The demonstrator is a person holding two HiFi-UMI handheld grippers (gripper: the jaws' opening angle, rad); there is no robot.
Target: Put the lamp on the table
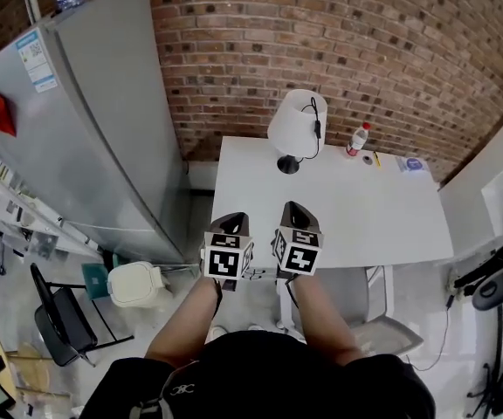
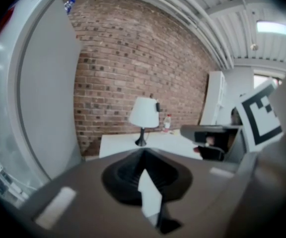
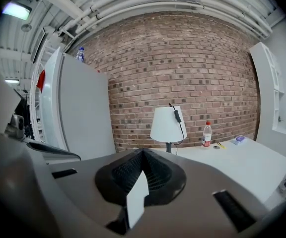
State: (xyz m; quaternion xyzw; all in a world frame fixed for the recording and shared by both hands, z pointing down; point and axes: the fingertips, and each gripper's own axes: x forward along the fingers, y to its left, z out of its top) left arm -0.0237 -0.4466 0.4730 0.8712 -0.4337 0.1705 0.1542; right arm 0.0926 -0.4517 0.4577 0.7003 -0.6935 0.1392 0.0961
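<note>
**Q:** How do your two claws stand?

**A:** Your left claw [image 2: 144,151] has its jaws drawn together to a closed point, with nothing between them. Your right claw [image 3: 143,151] is closed in the same way and is also empty. In the head view the two sit side by side without touching. The left claw is over the near left corner of the white rectangular worktop [image 1: 365,216], and the right claw is over its near edge.

**Q:** Where is the thing you are to place?

**A:** The table lamp with a white conical shade and a black stem and base [image 1: 297,127] stands upright on the worktop. It is near the far left corner and well apart from both claws. A black cord with an inline switch [image 3: 176,115] hangs over the shade. Both claws point toward the lamp.

**Q:** What surrounds it?

**A:** To the right of the lamp, along the far edge, a clear plastic bottle with a red cap [image 1: 357,139] stands upright. Farther right lies a small blue-and-white packet [image 1: 413,164]. A red brick wall [image 1: 365,51] rises behind the worktop. A tall grey refrigerator [image 1: 103,129] stands just to the left of the worktop. Below the refrigerator in the head view, a white lidded bin [image 1: 136,284] sits on the floor, with a black chair [image 1: 59,321] nearby.
</note>
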